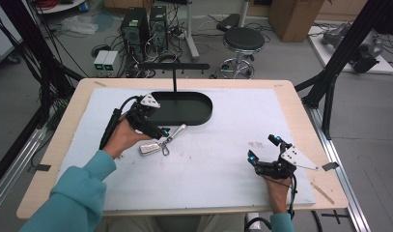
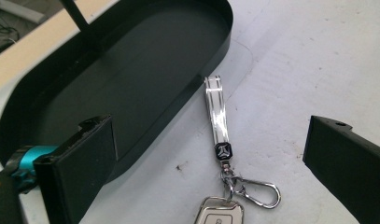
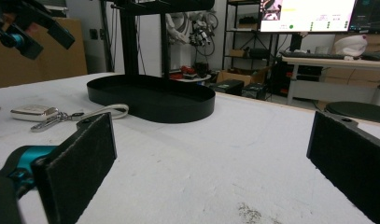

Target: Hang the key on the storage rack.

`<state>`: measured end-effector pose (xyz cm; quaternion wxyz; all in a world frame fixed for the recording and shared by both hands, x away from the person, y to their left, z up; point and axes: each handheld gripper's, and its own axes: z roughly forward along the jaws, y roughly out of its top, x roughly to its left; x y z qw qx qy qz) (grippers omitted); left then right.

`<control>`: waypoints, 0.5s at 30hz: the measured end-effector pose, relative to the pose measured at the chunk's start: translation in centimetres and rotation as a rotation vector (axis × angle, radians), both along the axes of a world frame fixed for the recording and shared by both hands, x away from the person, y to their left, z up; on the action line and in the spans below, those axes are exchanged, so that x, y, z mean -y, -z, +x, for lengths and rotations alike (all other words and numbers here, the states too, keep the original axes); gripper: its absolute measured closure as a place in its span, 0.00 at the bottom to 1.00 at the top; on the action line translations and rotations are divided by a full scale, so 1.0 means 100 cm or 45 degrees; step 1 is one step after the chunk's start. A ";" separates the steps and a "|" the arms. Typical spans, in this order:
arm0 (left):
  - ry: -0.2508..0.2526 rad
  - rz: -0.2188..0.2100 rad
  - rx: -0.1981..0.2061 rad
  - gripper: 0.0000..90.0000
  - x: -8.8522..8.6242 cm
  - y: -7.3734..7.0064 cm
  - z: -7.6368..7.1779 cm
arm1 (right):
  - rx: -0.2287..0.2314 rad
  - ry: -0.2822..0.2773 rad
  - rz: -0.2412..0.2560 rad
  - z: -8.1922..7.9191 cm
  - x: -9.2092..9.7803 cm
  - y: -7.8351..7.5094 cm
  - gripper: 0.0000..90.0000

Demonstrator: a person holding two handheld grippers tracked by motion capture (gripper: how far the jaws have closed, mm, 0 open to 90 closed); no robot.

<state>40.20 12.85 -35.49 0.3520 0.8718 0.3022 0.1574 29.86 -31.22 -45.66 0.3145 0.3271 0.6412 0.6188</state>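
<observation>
Left gripper (image 1: 161,131) hovers, jaws spread, above the silver car key with metal strap (image 1: 158,143), six o'clock of the black oval tray (image 1: 203,113); right gripper (image 1: 263,148) rests spread wide

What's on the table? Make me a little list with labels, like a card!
Surface: white mat on a wooden table
Main thing: silver car key fob with a shiny strap and a metal clip, lying flat on the mat
Nearby: black oval metal tray, nothing seen inside it; the strap's tip lies by its wall
Left gripper: open, above the fob and strap, holding nothing
Right gripper: open, over bare mat, holding nothing
</observation>
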 end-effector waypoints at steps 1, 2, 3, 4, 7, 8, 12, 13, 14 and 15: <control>0.002 0.012 -0.010 0.04 0.002 0.002 0.001 | -0.004 -0.001 0.002 0.000 0.000 0.000 0.01; 0.008 0.029 -0.027 0.04 0.005 0.003 0.003 | 0.001 0.001 0.002 0.000 0.000 0.000 0.01; 0.010 0.049 -0.042 0.04 0.007 0.005 0.004 | 0.008 0.003 0.001 0.001 0.000 0.000 0.01; 0.016 0.074 -0.055 0.04 0.010 0.006 0.005 | 0.003 0.000 0.001 0.000 0.000 0.000 0.01; 0.030 0.122 -0.097 0.07 0.019 0.009 0.009 | 0.010 0.003 -0.001 0.001 0.000 0.000 0.01; 0.030 0.128 -0.107 0.10 0.021 0.010 0.010 | 0.009 0.003 0.000 0.001 0.000 0.000 0.01; 0.024 0.168 -0.130 0.12 0.031 0.014 0.014 | 0.003 0.001 0.002 0.000 0.001 0.000 0.01; 0.022 0.179 -0.142 0.12 0.032 0.015 0.015 | 0.003 0.000 0.003 0.000 0.001 0.000 0.01; 0.024 0.189 -0.151 0.12 0.034 0.016 0.017 | 0.006 0.001 0.007 0.001 0.001 0.000 0.01; 0.026 0.201 -0.160 0.12 0.035 0.018 0.017 | 0.006 0.001 0.007 0.001 0.001 0.000 0.01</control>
